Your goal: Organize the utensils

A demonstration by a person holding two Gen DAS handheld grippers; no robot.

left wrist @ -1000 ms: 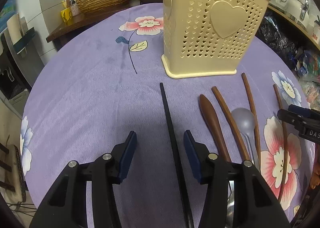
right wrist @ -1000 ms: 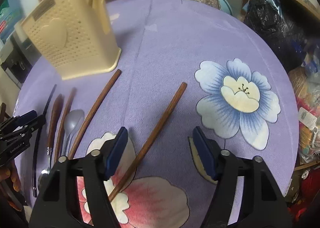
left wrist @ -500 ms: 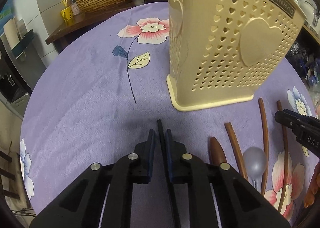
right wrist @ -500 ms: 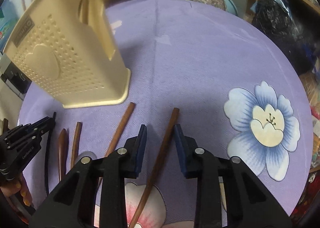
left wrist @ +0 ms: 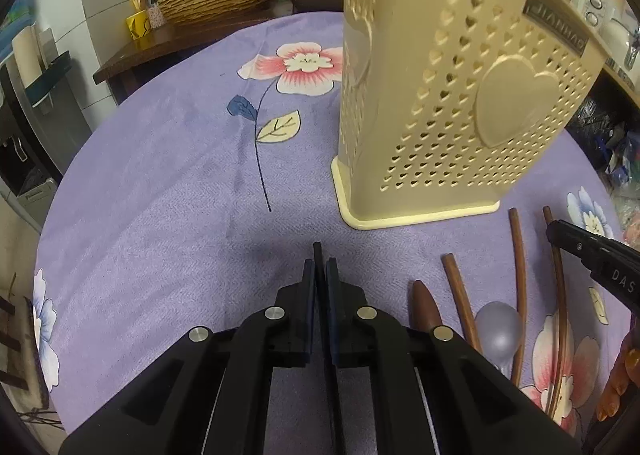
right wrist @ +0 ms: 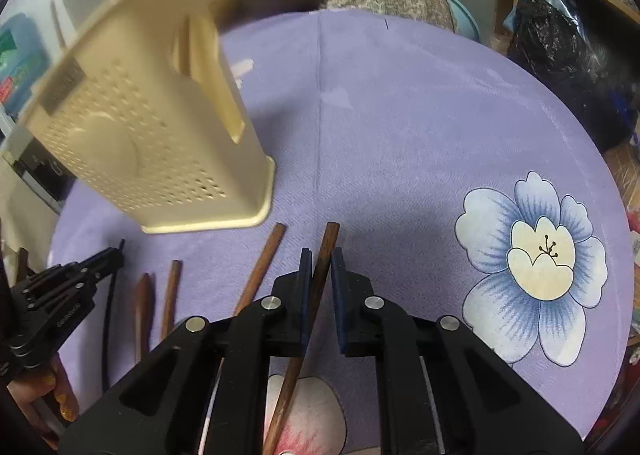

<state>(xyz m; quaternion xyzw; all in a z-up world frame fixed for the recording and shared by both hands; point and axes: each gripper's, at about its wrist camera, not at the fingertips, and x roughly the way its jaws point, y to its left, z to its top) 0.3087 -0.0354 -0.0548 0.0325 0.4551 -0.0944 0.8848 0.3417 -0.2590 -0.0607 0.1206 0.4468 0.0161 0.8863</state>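
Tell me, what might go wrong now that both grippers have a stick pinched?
Both grippers hold long sticks near one end: the left gripper a black chopstick, the right gripper a brown one. Each may swing or slip when lifted. The holder stands close ahead, so a tip could bump it.

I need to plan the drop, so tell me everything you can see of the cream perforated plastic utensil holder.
The cream perforated plastic utensil holder stands upright on the purple floral tablecloth, resting on a flared solid base. Its walls are punched with small heart-shaped holes, with a raised solid heart on the broad face and a grey label near the rim. The right wrist view shows an inner divider. Neither gripper touches it; its contents are hidden.
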